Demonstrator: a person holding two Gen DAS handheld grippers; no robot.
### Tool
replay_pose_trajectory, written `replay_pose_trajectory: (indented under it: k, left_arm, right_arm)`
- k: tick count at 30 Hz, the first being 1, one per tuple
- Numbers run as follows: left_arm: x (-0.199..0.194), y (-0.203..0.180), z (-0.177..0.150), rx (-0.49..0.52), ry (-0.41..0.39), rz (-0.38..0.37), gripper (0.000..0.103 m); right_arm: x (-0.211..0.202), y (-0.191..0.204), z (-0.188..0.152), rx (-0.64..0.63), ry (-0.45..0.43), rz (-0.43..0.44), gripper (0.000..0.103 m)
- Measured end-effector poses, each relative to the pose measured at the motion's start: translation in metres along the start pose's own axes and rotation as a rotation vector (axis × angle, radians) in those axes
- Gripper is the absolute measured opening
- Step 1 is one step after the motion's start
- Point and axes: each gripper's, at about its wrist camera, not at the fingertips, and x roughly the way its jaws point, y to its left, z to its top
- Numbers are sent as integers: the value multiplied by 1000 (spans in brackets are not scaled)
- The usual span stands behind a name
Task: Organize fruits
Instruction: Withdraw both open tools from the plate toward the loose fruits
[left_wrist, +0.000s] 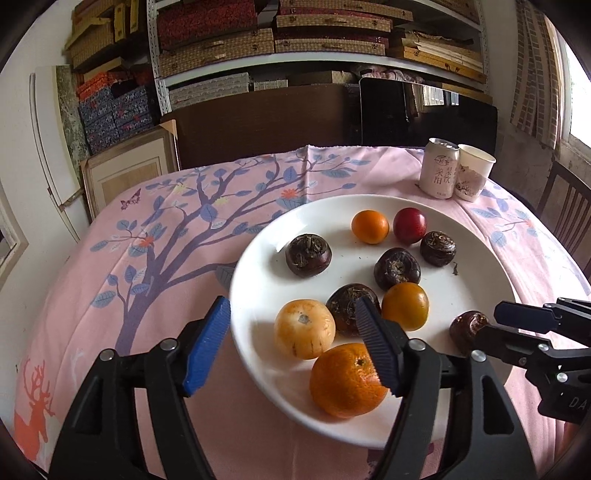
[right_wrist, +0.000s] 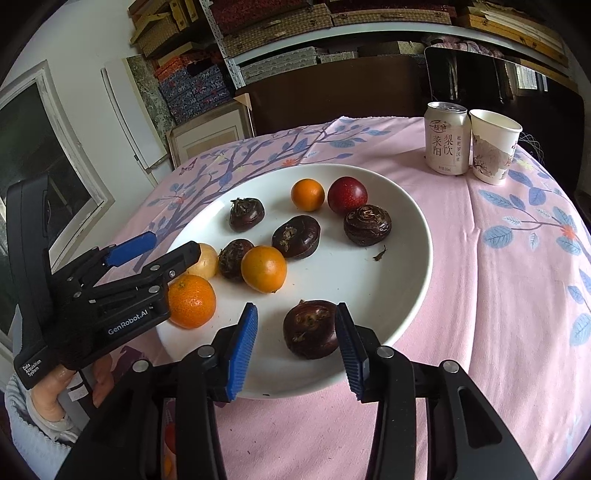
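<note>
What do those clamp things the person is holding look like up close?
Each hand-held gripper is black plastic with silver rivets and two fingers tipped with ribbed blue pads. The left hand-held gripper bears white lettering, "GenRobot.AI" and "Data Acquisition System". The right hand-held gripper looks alike. The left hand shows a light grey knitted sleeve.

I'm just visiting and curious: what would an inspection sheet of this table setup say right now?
Surface: pink tablecloth with a tree print.
Job's things: white plate holding five dark round fruits, three oranges, a pale yellow fruit and a red fruit.
Clutter: drink can beside paper cup; crumbs on the plate.
Claws: left claw open, beside the big orange; right claw open, around a dark fruit, pads apart from it.
Cables: nothing seen.
Surroundings: shelves of boxes, a chair back.
</note>
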Motion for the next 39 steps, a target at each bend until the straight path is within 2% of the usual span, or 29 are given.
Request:
replay_pose_trajectory:
  k: [6, 9, 13, 18, 29, 39]
  left_arm:
    - [-16, -5, -3, 34, -41, 34, 76]
    - [-21, -5, -6, 35, -57, 56, 87]
    - [-29, -9, -8, 49, -75, 74, 88]
    - [-38, -10, -13, 56, -94, 89, 94]
    - [-56, -7, -45, 60, -76, 99, 97]
    - [-88, 14, -77, -40, -73, 90, 98]
  right_arm:
    - [-8, 4, -6, -7, -11, 11, 44]
    - [-13, 6, -9, -10, -19, 15, 45]
    - [-22, 7, -13, -11, -40, 10, 50]
    - [-32, 7, -20, -7, -58, 14, 50]
    - [-68, -3, -53, 38, -119, 9, 58]
    - [-80, -6, -97, 69, -91, 15, 62]
